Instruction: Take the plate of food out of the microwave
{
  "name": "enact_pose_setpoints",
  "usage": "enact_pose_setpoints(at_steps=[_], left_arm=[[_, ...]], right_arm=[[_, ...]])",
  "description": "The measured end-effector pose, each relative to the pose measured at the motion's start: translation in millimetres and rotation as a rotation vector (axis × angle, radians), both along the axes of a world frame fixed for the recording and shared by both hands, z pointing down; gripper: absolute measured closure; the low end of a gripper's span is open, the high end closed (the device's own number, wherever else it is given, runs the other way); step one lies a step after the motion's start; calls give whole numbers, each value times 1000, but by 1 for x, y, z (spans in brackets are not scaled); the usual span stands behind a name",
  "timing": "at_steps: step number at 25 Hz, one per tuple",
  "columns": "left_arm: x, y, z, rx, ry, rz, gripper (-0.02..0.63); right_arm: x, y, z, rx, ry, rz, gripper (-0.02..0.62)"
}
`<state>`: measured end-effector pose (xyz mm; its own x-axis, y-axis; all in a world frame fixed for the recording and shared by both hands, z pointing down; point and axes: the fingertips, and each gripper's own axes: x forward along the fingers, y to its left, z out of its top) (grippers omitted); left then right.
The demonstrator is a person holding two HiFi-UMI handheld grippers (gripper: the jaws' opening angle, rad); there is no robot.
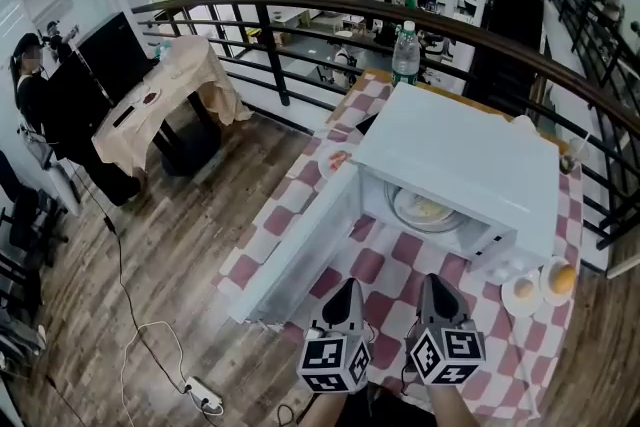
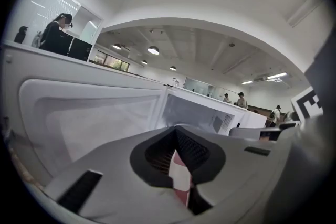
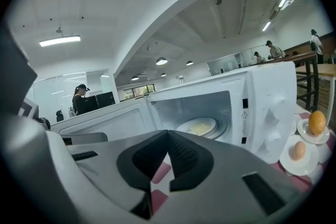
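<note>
A white microwave stands on the red-and-white checked table, its door swung wide open to the left. Inside, on the turntable, lies a pale plate of yellowish food, also seen as the plate in the right gripper view. My left gripper and right gripper hover side by side over the table's near part, just in front of the opening. Both are shut with nothing in them. In the left gripper view the left gripper points at the door and the cavity.
Two small white plates, one with an egg and one with an orange fruit, sit right of the microwave. A water bottle stands behind it. A black railing runs past the table. A person stands far left by a draped table.
</note>
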<state>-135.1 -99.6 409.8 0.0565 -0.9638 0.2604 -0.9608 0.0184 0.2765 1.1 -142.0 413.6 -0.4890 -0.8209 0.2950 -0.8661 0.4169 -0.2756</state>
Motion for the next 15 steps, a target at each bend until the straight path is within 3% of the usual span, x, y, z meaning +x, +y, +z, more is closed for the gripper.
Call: enact_pose_setpoints(at_steps=[10, 15], left_arm=[[0, -47, 20, -48, 24, 125, 594], [3, -65, 29, -66, 29, 186, 594]], right_arm=[[-13, -38, 17, -60, -14, 94, 601], [-14, -48, 37, -155, -77, 120, 601]])
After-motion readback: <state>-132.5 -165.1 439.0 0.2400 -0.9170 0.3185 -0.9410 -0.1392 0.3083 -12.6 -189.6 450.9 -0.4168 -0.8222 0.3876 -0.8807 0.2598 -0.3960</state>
